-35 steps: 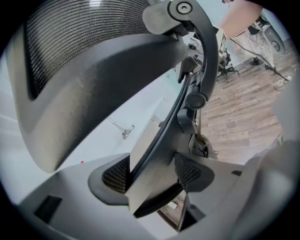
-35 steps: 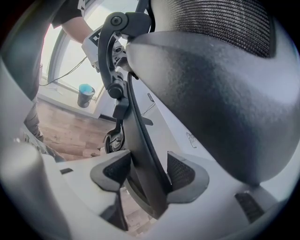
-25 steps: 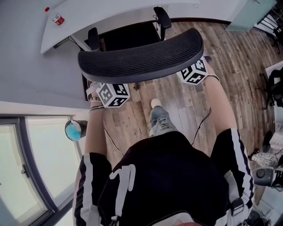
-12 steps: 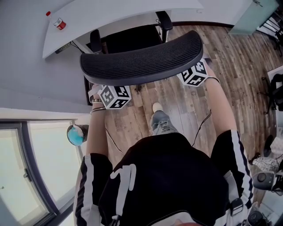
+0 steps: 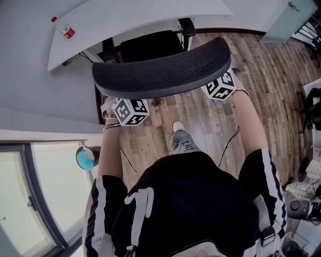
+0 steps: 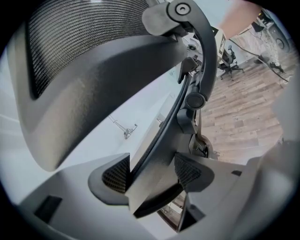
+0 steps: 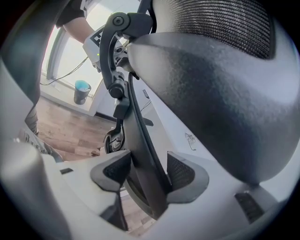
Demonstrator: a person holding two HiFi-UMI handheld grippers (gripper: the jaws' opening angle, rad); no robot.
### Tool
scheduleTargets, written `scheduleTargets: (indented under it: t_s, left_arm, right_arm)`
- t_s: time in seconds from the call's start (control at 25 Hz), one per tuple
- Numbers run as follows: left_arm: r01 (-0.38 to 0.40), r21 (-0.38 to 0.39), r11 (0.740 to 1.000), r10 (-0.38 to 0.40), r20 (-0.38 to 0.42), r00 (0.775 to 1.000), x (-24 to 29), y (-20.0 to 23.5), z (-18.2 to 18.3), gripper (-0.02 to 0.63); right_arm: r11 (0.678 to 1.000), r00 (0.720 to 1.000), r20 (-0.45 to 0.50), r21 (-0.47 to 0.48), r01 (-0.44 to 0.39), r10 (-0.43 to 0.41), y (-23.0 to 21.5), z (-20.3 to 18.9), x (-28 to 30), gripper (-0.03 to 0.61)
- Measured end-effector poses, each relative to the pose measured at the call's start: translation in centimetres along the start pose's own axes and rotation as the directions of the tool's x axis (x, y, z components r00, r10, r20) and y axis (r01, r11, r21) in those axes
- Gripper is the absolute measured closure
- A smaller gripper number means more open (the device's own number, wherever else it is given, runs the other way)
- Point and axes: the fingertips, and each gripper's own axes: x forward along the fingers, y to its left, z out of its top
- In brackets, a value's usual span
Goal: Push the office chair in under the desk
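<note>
The black office chair's mesh backrest [image 5: 160, 70] fills the middle of the head view, with its seat [image 5: 150, 47] partly under the white desk [image 5: 125, 15]. The armrests [image 5: 108, 49] stand at the desk's edge. My left gripper [image 6: 152, 172] is shut on the backrest's left frame edge, its marker cube [image 5: 130, 110] showing below the backrest. My right gripper [image 7: 149, 171] is shut on the right frame edge, both pads [image 7: 180, 171] against the black frame. In the head view the backrest hides the jaws of both grippers.
A small red and white can [image 5: 66, 31] stands on the desk at the left. A bin with a blue liner [image 5: 86, 155] sits by the window at the left. The person's foot [image 5: 179, 133] is on the wooden floor [image 5: 271, 65] behind the chair. More chairs and gear line the right edge.
The chair and both grippers have moved toward the desk. The seat and armrests sit further under the desk's edge. Both grips are unchanged.
</note>
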Motion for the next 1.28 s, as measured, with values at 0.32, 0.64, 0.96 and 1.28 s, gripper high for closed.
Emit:
scheduleTargets:
  t_s: [0.32, 0.64, 0.96, 1.28]
  left_arm:
    - [-0.005, 0.000, 1.000, 0.005, -0.005, 1.000, 1.1, 1.8, 1.0, 0.314]
    - [-0.015, 0.005, 1.000, 0.015, -0.012, 1.000, 2.9, 2.0, 0.8, 0.314]
    - [-0.013, -0.007, 1.000, 0.013, -0.012, 1.000, 4.4, 3.1, 1.7, 0.314]
    - [-0.008, -0.012, 1.000, 0.008, -0.022, 1.000, 6.4, 4.0, 1.4, 0.314]
  right_arm:
    - [1.000, 1.000, 0.005, -0.003, 0.003, -0.003, -1.4, -0.1, 1.4, 0.330]
    - [1.000, 1.000, 0.009, -0.008, -0.003, 0.003, -2.6, -0.9, 2.7, 0.330]
    - [1.000, 1.000, 0.011, -0.012, -0.009, 0.009, -3.9, -1.5, 4.1, 0.330]
    - [1.000, 1.000, 0.012, -0.015, -0.015, 0.015, -5.3, -1.8, 5.8, 0.331]
